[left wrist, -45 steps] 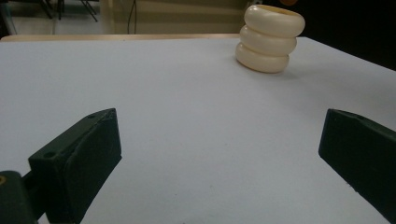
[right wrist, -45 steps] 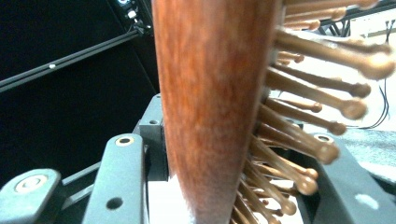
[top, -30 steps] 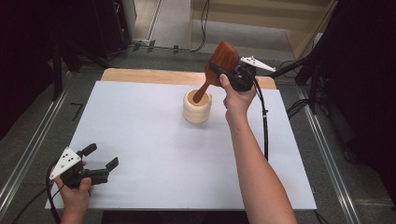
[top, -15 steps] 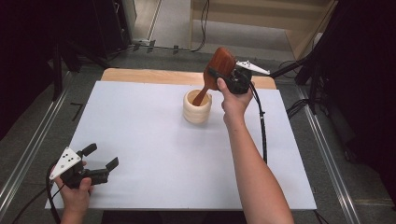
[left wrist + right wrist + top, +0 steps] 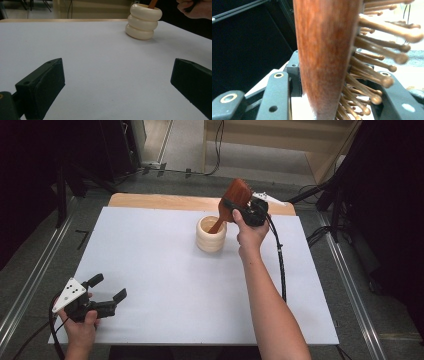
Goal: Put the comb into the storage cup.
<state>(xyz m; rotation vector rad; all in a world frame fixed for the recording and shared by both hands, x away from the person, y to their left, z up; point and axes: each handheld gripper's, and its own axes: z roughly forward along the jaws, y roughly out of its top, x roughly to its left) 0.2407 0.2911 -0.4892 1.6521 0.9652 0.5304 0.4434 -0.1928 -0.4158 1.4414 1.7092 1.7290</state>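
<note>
Left gripper point(image 5: 107, 295): released, jaws wide, resting well apart from the cream cup point(image 5: 210, 234), ahead and to its right. Right gripper point(image 5: 235, 210): clenched on the wooden hairbrush point(image 5: 235, 197); handle slanting down-left into the cup, just below.

The right claw point(image 5: 231, 209), clamped on the wooden hairbrush point(image 5: 236, 195), is drifting a little toward the table's point(image 5: 150, 265) near-left side compared with a second ago, sitting closer over the cream ribbed cup point(image 5: 211, 234). The brush is tilting more upright as it goes, bristle head up, handle tip going down inside the cup's mouth. The right hand point(image 5: 248, 234) is following along with it. In the right claw view the brush back point(image 5: 324, 50) and bristles point(image 5: 372, 67) are blurring slightly.
</note>
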